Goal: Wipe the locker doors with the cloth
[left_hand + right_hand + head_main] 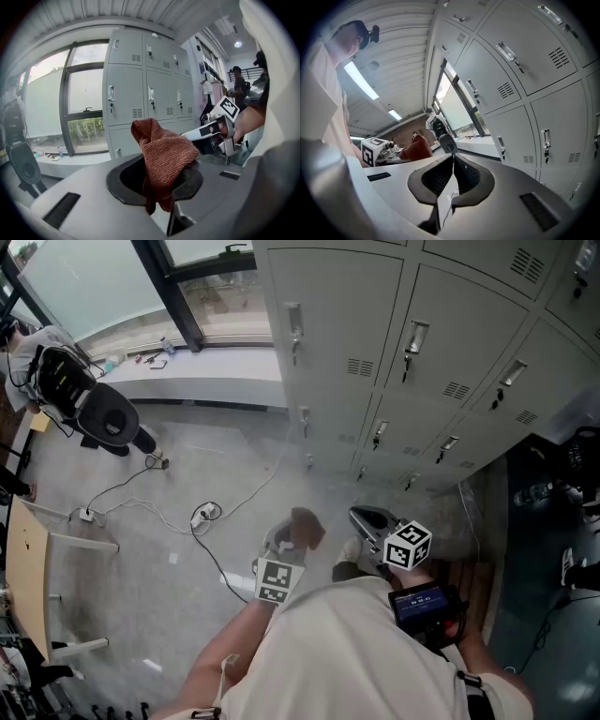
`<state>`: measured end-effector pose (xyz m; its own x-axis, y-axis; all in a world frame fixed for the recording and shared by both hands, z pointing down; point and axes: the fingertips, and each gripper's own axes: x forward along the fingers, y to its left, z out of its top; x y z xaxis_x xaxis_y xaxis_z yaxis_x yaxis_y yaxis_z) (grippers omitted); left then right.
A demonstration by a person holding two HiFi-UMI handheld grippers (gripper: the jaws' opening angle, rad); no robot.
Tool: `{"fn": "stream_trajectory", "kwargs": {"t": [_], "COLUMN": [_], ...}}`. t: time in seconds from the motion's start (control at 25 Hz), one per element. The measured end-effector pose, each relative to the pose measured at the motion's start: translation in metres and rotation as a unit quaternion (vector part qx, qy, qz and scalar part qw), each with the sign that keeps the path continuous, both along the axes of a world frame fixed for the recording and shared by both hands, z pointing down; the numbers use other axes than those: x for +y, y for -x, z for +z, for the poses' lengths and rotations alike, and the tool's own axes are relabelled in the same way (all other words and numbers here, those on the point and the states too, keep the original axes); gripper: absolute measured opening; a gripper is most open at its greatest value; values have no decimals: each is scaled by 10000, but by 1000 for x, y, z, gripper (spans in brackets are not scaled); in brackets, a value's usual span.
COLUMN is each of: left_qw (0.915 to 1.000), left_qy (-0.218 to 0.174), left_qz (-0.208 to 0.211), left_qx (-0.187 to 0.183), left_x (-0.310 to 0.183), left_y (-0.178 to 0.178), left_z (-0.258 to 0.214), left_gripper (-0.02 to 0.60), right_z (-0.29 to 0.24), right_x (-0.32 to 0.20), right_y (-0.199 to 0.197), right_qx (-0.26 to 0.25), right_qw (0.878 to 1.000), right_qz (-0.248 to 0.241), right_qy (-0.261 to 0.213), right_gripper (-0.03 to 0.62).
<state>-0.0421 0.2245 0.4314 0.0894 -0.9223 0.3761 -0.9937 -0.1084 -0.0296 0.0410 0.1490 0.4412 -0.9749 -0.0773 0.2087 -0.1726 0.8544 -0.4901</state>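
Note:
A rust-brown cloth [163, 157] is bunched between the jaws of my left gripper [158, 182], which is shut on it; part of it stands up above the jaws. In the head view the cloth [307, 525] sits at the tip of the left gripper [292, 540], low in front of the person's body. My right gripper [452, 158] is shut with nothing in it, and in the head view the right gripper [371, 519] is just to the right of the cloth. The grey locker doors [441, 343] stand ahead, a short way off from both grippers; these locker doors [145, 91] fill the middle of the left gripper view.
An office chair with a backpack [92, 407] stands at the left by a window sill [197, 381]. Cables and a power strip [205, 514] lie on the floor. A desk edge [26, 563] runs along the left. A person [240, 86] stands far back.

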Motion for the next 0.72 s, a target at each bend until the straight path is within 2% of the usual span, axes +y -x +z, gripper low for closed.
{"fn": "stream_trajectory", "kwargs": {"t": [0.28,0.44,0.72], "left_qw": [10000,9995,9981], "left_qy": [41,265,510], "left_qz": [28,14,264], "left_qx": [-15,180,231], "left_x": [-133,-175,-236], "left_y": [10,4,-6], "left_z": [7,18,34], "left_gripper": [74,74,74], "right_z": [1,3,15], "right_x": [-123,-164,-208], "right_y": [0,-13,-25], "right_qx": [55,3,-4], "right_qw": [9999,9997,9982], "right_qz": [71,240,563], "right_qy": [-118,-2,218], "right_gripper": [18,18,18]}}
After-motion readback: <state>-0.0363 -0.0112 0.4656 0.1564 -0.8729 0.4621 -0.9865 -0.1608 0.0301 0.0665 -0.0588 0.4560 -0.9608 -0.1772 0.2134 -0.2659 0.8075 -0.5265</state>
